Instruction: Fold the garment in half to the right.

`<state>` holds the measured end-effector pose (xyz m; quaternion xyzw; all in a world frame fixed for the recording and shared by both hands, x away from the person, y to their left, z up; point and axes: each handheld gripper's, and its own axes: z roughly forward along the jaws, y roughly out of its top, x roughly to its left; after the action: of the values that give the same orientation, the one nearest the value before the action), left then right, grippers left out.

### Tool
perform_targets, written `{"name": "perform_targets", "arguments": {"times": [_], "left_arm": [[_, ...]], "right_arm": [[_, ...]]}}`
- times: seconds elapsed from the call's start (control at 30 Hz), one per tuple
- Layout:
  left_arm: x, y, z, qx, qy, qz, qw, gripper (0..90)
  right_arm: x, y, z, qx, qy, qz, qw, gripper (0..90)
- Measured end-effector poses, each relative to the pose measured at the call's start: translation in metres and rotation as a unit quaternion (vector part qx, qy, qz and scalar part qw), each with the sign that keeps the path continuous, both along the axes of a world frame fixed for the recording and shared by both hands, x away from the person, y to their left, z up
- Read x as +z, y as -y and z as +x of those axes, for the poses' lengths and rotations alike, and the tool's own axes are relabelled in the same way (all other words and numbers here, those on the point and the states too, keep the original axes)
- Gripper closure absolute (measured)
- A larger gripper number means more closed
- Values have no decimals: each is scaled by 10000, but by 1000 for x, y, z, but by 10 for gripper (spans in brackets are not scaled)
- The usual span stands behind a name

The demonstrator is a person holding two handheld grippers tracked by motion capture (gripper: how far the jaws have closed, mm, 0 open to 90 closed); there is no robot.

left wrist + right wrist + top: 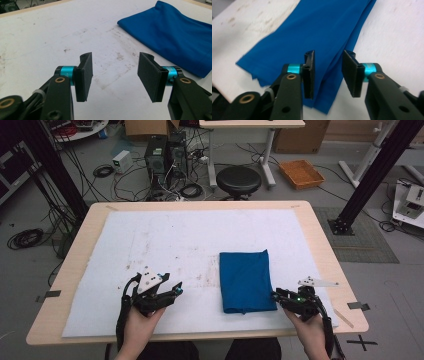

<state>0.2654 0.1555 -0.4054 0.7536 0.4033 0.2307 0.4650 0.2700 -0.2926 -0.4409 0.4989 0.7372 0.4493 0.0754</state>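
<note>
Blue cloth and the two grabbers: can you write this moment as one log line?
blue cloth: folded, flat on white mat | left gripper: open, empty | right gripper: open over cloth's near edge

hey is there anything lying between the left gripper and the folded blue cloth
Nothing visible does. Between the left gripper, its jaws open, and the folded blue cloth lies only bare, stained white mat.

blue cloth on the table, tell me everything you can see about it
The blue cloth is plain soft fabric, folded into a neat rectangle with stacked layers showing at its near edge. It lies flat on the stained white mat, right of centre. The right gripper hovers with open jaws over its near right corner; nothing grips it.
</note>
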Motion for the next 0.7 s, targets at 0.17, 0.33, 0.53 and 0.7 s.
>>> {"name": "perform_targets", "arguments": {"times": [0.17, 0.33, 0.53, 0.7], "left_arm": [[-6, -2, 2, -3, -95, -16, 10000, 456], [-8, -1, 3, -29, -134, -4, 9999, 455], [-10, 1, 4, -32, -171, 9, 9998, 456], [-10, 0, 4, -30, -158, 34, 9999, 437]], "right_arm": [[-5, 2, -4, 80, 0, -210, 9997, 900], [-3, 9, -9, -79, 20, -183, 9998, 900], [-4, 12, -13, -105, 45, -275, 9996, 863], [2, 16, -9, -274, 220, -252, 9991, 719]]}}
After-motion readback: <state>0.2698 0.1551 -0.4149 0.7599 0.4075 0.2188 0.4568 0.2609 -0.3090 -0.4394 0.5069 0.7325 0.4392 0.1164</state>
